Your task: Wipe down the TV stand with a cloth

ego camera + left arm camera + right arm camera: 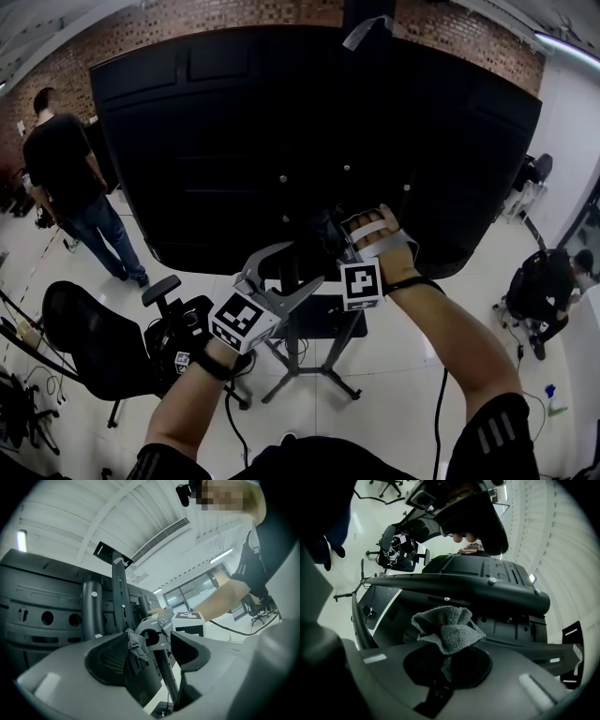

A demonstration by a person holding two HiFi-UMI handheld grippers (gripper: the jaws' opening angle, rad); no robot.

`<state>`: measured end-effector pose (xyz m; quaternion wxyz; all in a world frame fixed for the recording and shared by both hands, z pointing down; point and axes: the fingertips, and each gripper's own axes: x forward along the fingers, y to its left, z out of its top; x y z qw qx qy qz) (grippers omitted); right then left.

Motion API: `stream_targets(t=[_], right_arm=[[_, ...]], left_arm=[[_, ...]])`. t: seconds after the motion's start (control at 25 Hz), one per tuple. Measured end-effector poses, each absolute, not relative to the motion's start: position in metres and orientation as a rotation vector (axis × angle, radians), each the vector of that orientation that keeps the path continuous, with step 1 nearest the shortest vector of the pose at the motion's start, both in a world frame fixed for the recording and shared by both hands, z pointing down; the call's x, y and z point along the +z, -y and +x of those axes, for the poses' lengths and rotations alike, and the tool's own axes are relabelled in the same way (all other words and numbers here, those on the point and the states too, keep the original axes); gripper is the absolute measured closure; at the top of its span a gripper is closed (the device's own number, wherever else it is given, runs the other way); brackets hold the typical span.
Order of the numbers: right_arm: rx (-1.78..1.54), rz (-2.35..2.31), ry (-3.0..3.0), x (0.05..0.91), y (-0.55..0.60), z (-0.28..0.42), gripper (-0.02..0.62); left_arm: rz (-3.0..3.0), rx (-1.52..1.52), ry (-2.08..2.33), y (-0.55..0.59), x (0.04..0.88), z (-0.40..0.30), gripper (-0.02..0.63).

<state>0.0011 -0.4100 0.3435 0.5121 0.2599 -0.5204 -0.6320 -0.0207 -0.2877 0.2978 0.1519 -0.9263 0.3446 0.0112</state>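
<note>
The TV point(309, 141) shows its dark back across the upper view, its lower edge just above both grippers. A brick wall point(281, 11) runs behind. The white floor point(403, 375) lies open right of the stand point(323, 371), while a chair point(94, 342) crowds its left. The left gripper point(150, 656) is spread wide and empty beside the stand. The right gripper point(447, 663) pinches a bunched grey cloth point(447, 630), close to the stand behind the TV.
</note>
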Motion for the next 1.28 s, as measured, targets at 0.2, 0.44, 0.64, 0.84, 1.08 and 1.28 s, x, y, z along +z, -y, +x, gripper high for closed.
stream_targets(t=[0.2,0.44,0.64,0.84,1.08,1.28], right_arm=[[-1.509,0.588,1.251,0.375,0.411,0.002,0.575],[-1.442,0.543,1.283,0.410,0.411,0.006,0.575],[-1.393,0.564,1.387,0.416,0.406,0.005,0.575],[-1.258,0.721,1.765,0.374,0.376,0.001,0.574],[-1.101,0.901,2.079,0.314,0.352,0.031,0.574],[-1.069,1.007,2.166,0.268,0.339,0.065,0.571]], left_arm=[[-2.707,0.018,-0.999,0.288,0.315,-0.017,0.296],[-2.731,-0.001,-1.022,0.286,0.333,-0.018,0.296],[-2.753,-0.018,-1.040,0.286,0.344,-0.018,0.296],[-2.761,0.049,-1.024,0.276,0.333,-0.011,0.296],[-2.729,0.131,-0.969,0.263,0.303,0.013,0.290],[-2.701,0.164,-0.928,0.263,0.279,0.033,0.284]])
